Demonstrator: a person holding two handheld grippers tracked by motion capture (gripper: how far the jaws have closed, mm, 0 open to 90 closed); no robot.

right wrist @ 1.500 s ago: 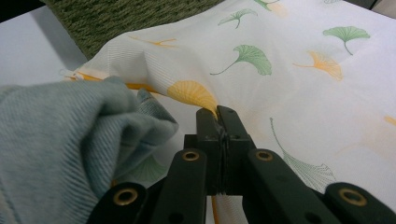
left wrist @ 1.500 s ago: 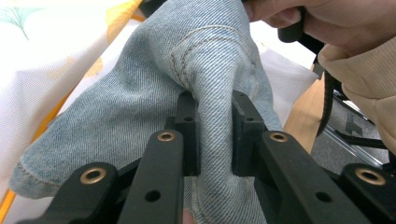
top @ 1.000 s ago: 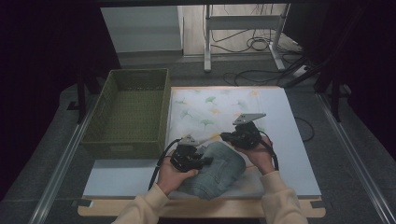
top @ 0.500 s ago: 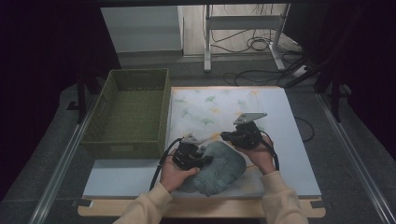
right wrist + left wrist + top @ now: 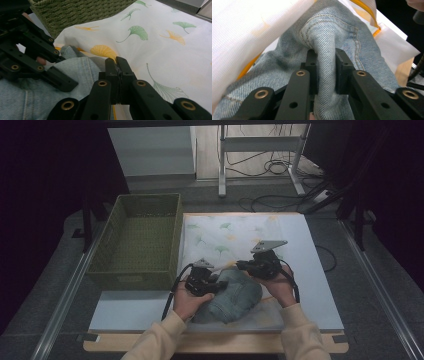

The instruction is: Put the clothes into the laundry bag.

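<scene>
The denim garment (image 5: 231, 296) lies bunched at the near edge of the leaf-printed cloth (image 5: 235, 232), just right of the woven basket (image 5: 135, 240), and it sits partly tucked under a fold of that cloth. The left gripper (image 5: 325, 62) is clenched on a raised ridge of denim: in the left gripper view the fabric stands pinched between both black jaws. The right gripper (image 5: 117, 65) has its jaws pressed together on a thin edge of the printed cloth, at the basket-far side of the denim bundle; a white and yellow hem peeks out below the jaws. Compared with the high views from a second and half a second ago, very little has changed: both hands sit at the same spots against the garment, the basket is in the same place and holds nothing, and the denim keeps roughly the same lump shape, perhaps rounded a touch more under the left hand (image 5: 187, 302). That stillness suggests both grips are settled and the work is paused between grasping and moving; judging by the layout, the likely next move is to draw the cloth over or off the denim, or lift the bundle toward the basket
</scene>
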